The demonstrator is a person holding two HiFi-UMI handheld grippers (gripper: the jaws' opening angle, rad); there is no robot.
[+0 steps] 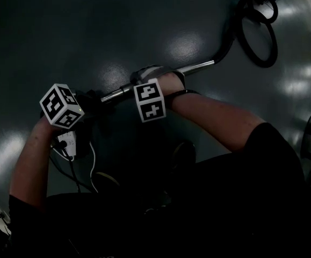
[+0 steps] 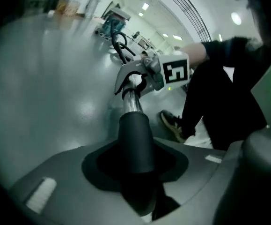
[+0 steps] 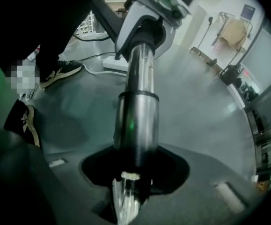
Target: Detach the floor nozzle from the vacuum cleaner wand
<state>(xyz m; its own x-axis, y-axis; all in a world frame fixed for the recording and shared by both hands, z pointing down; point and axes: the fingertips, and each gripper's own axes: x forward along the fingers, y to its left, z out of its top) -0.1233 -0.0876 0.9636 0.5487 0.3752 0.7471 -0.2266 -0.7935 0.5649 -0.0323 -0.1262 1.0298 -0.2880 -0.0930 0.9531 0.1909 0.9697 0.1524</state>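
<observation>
Dark, glossy grey floor [image 1: 117,31] with pale patches of reflected light fills the head view. Across it the chrome vacuum cleaner wand [image 1: 195,67] runs from the middle out toward 2 o'clock, where a black hose [image 1: 257,42] loops near 1 o'clock. The right gripper [image 3: 133,172] has its jaws clamped around the chrome tube. The left gripper [image 2: 136,172], at 8 o'clock of the right one in the head view, is clamped on a black neck [image 2: 135,137] that sleeves the wand's lower end. The floor nozzle's head is hidden beneath that gripper. In the left gripper view a dark shoe [image 2: 172,123] rests on the floor at 4 o'clock of the wand.
</observation>
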